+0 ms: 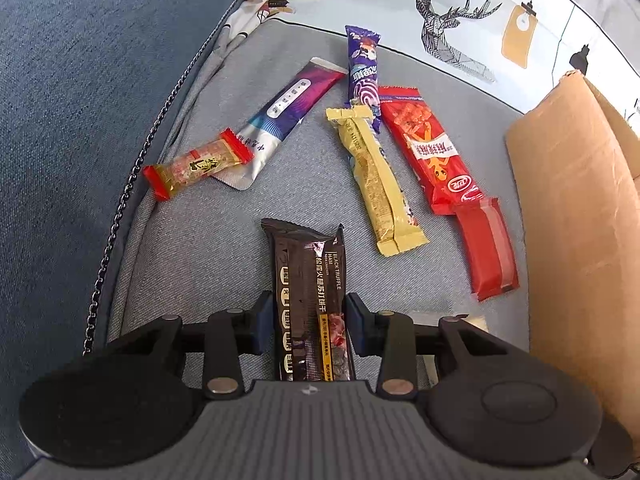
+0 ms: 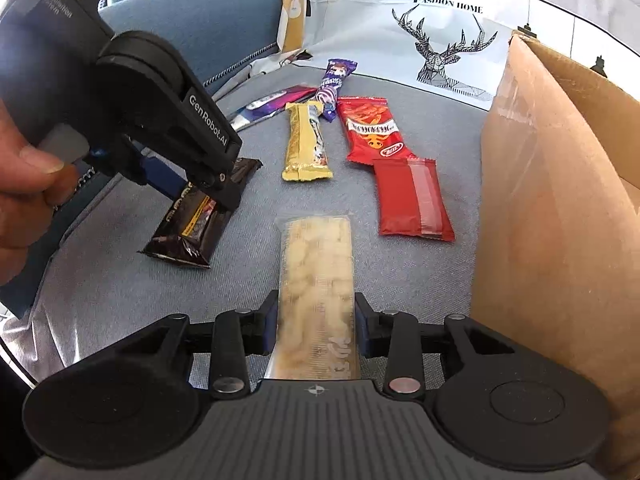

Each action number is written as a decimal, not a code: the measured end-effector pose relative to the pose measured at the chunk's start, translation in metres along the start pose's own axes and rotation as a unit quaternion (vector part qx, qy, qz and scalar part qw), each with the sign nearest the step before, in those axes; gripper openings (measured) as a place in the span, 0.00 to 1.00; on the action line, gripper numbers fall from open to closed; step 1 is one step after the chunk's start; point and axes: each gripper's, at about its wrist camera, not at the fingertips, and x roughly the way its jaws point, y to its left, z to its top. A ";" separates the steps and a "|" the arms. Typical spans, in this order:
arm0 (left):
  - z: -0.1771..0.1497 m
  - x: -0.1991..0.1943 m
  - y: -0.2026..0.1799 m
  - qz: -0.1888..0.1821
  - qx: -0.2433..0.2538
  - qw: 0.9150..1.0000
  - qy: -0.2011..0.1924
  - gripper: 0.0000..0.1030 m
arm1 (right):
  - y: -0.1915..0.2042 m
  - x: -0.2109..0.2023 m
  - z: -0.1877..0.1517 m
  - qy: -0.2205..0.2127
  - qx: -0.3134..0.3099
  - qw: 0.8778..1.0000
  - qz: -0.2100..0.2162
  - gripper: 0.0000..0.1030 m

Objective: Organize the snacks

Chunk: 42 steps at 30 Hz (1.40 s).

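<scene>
Item: black truffle cracker pack (image 1: pixel 310 304), lying on the grey sofa cushion (image 1: pixel 200 248); left gripper (image 1: pixel 310 320) is pinching its long sides. Light, crinkly, fragile contents.

Item: clear-wrapped pale bar (image 2: pixel 316 280); right gripper (image 2: pixel 316 326) is closing, apparently already touching. Slippery film; cardboard box (image 2: pixel 560 220) beside it.

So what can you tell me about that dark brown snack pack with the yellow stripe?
The dark brown snack pack is a long, shiny foil wrapper with crimped ends, a yellow stripe and white lettering reading "Black Truffle". It lies on the grey cushion, one end lifted slightly, between the pads of the left gripper, apart from the other snacks.
</scene>
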 end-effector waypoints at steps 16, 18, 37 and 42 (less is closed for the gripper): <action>-0.003 -0.043 0.003 -0.069 -0.048 0.993 -0.088 0.40 | -0.003 -0.059 0.012 -0.108 -0.002 0.994 0.006 0.37; -0.004 -0.050 0.002 -0.079 -0.054 0.990 -0.105 0.40 | -0.008 -0.073 0.018 -0.125 0.009 0.992 0.007 0.37; 0.001 -0.076 -0.029 -0.128 -0.047 0.974 -0.178 0.40 | -0.157 -0.148 0.046 -0.207 0.063 0.972 -0.093 0.37; 0.004 -0.079 -0.042 -0.139 -0.045 0.970 -0.193 0.40 | -0.178 -0.154 0.028 -0.200 0.078 0.970 -0.111 0.37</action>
